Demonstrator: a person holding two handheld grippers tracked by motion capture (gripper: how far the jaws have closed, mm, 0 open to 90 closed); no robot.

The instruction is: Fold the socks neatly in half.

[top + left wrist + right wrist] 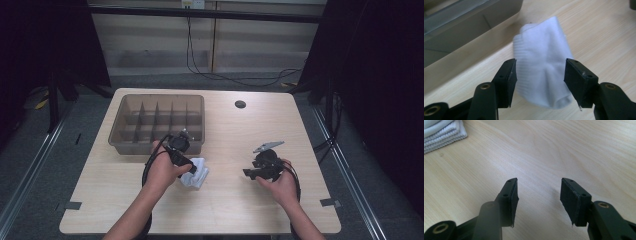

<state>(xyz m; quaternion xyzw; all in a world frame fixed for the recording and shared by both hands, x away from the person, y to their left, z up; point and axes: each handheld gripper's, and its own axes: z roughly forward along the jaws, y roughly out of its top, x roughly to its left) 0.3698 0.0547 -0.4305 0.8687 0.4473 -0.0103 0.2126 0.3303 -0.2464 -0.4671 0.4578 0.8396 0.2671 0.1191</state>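
Observation:
A white ribbed sock (541, 67) lies crumpled on the wooden table, just in front of the divided tray. My left gripper (540, 80) hovers over it with its jaws apart. The sock shows in the gap between the pads and reaches past them, and they do not squeeze it. In the high view the sock (196, 175) lies beside the left hand, under my left gripper (191, 169). My right gripper (539, 200) stands open over bare wood with nothing between its pads. It shows in the high view as my right gripper (248, 173), pointing left toward the sock (441, 132).
A grey-brown tray (155, 146) with several compartments stands at the back left of the table (225, 200); its wall (461, 25) is close behind the sock. A black round grommet (240, 104) sits near the far edge. Cables trail from both grippers.

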